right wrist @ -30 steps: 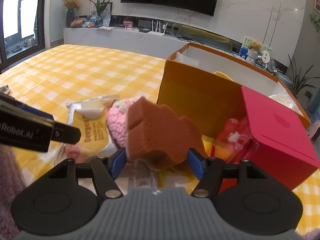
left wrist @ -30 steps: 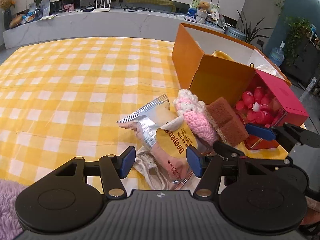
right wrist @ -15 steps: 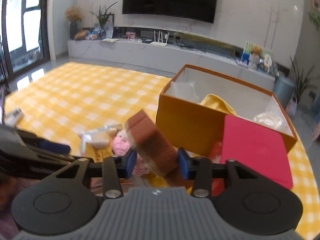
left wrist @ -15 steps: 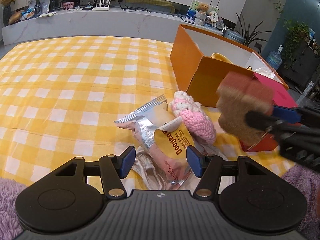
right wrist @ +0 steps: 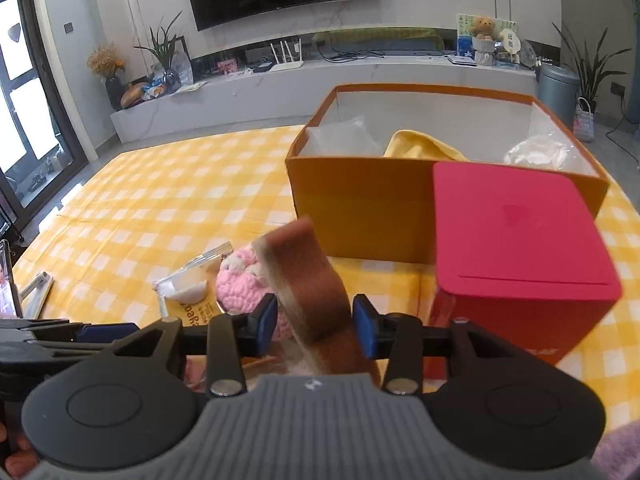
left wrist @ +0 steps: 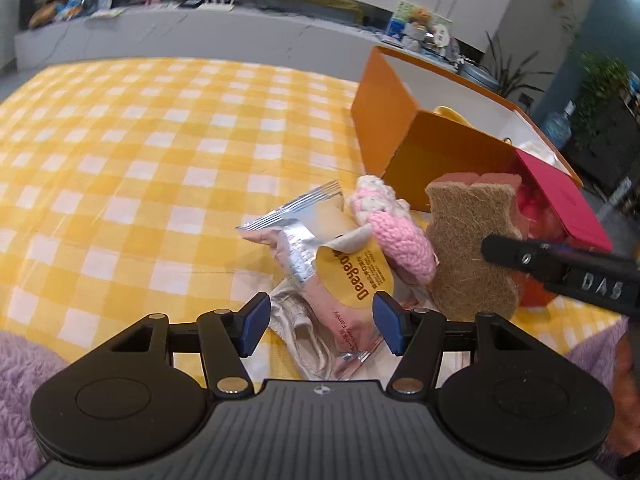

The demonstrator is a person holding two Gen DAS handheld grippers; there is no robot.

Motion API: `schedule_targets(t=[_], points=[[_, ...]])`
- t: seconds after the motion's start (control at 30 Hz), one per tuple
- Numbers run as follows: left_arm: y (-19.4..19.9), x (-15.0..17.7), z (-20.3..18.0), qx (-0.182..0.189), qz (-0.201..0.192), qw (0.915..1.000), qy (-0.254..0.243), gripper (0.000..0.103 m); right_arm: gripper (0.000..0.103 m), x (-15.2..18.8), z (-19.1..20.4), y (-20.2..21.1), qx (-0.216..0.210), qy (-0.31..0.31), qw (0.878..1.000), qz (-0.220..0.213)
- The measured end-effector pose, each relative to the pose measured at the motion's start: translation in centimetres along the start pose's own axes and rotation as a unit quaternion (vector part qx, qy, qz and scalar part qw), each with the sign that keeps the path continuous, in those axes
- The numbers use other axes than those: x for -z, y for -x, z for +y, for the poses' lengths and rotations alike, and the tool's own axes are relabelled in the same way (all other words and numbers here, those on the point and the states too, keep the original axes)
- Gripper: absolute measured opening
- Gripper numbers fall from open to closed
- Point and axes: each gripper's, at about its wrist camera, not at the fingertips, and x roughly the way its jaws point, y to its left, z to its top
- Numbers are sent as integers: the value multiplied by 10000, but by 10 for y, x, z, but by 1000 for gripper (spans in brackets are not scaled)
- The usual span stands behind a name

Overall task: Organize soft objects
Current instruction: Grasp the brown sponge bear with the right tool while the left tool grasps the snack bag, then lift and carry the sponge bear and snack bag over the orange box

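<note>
My right gripper is shut on a brown sponge and holds it in the air above the table; the sponge also shows in the left wrist view. An open orange box stands beyond it, with a yellow cloth and white bags inside. My left gripper is open and empty, low over a snack packet and a crumpled cloth. A pink knitted toy lies beside the packet, in front of the box.
A red box stands against the orange box's front right. The table wears a yellow checked cloth. A phone on a stand sits at the table's left edge.
My right gripper has lifted the brown sponge off the table and raised it higher, turning it on edge. My left gripper has stayed open over the packet.
</note>
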Motion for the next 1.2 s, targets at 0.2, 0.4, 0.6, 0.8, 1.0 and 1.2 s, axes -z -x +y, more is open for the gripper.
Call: schedule_targets(t=[0.2,0.4,0.6,0.8,1.0,1.2], points=[[-18,-6,3,114,96,9995,276,69,42,7,-5,-13,91,-39,9997,-221],[-35,-10,-2,24,116,9993,361,73,47,14,-8,-18,21,-15,9992,-408],[-45,-10,-3,105,175,9987,470,78,48,22,-7,-25,92,71,9985,-531],[-31,-8,-6,110,-227,9988,425,44,39,22,-5,-22,262,134,9974,-656],[-19,-5,-5,303,-541,9969,485,29,34,28,-5,-11,266,171,9967,-754],[-1,-1,-14,293,-929,9949,243,22,33,33,-5,3,235,188,9957,-873]])
